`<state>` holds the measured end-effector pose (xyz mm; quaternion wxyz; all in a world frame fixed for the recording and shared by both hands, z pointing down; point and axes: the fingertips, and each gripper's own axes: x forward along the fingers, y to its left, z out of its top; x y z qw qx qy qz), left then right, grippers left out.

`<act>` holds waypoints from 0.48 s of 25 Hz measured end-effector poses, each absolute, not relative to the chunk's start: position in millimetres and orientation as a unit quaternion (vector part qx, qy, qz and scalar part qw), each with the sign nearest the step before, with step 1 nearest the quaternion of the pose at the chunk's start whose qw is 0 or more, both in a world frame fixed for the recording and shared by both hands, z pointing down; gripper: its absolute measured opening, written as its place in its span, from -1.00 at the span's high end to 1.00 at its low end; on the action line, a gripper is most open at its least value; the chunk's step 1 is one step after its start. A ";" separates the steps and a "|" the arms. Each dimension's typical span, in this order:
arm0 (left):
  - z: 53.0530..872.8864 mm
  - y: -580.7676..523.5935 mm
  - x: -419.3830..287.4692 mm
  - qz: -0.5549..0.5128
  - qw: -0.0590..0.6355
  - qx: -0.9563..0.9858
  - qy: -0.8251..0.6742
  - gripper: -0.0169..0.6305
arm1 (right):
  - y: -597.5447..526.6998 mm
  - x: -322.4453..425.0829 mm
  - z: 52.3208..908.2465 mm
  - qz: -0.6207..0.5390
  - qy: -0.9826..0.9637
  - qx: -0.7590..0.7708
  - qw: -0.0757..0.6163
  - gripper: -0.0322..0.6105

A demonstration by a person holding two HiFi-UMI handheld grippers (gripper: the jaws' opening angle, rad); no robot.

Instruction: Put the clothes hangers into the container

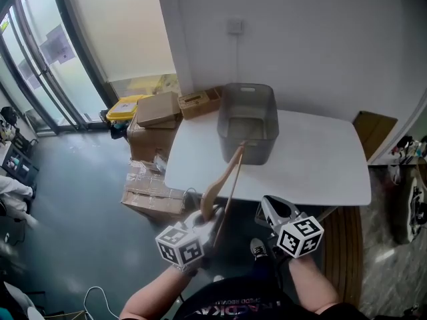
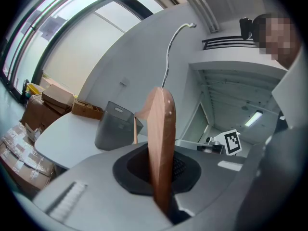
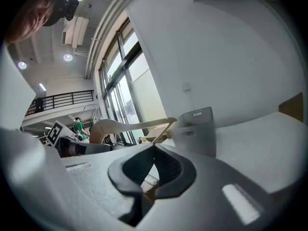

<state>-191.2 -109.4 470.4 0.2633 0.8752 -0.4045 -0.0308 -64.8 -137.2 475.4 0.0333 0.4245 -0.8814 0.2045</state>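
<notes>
Looking down from the person's head, the left gripper (image 1: 208, 220) is sitting in the lower middle of the frame, clamping the lower end of a wooden hanger (image 1: 223, 182). The hanger is slanting up toward the middle, and its far tip is reaching the near wall of the grey container (image 1: 230, 122). The container is standing on the white table (image 1: 313, 159), toward its far edge. The right gripper (image 1: 272, 209) is hovering just to the right, off the table's near edge. Cardboard boxes (image 1: 157, 109) are piled at the table's left.

In the left gripper view the hanger (image 2: 161, 129) is standing edge-on in the centre, and the left gripper (image 2: 162, 172) is pinching it from both sides — its jaws are closed tight on the wood. The container (image 2: 113, 126) is showing at middle left on the table (image 2: 62, 134).

In the right gripper view the right gripper (image 3: 154, 150) is holding nothing — its jaws are meeting at the tips. The hanger (image 3: 125, 125) is arching across the middle left, and the container (image 3: 195, 129) is standing right of centre.
</notes>
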 end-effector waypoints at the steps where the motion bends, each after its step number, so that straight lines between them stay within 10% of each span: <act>1: 469.4 -116.1 -188.8 -0.033 0.263 0.873 -0.409 0.94 | -145.5 -62.5 474.8 0.204 -0.883 0.421 0.034 0.90; 12: 454.8 -209.7 -153.7 -0.030 0.251 0.863 -0.437 0.94 | -254.6 -26.0 457.1 0.182 -0.897 0.401 0.030 0.90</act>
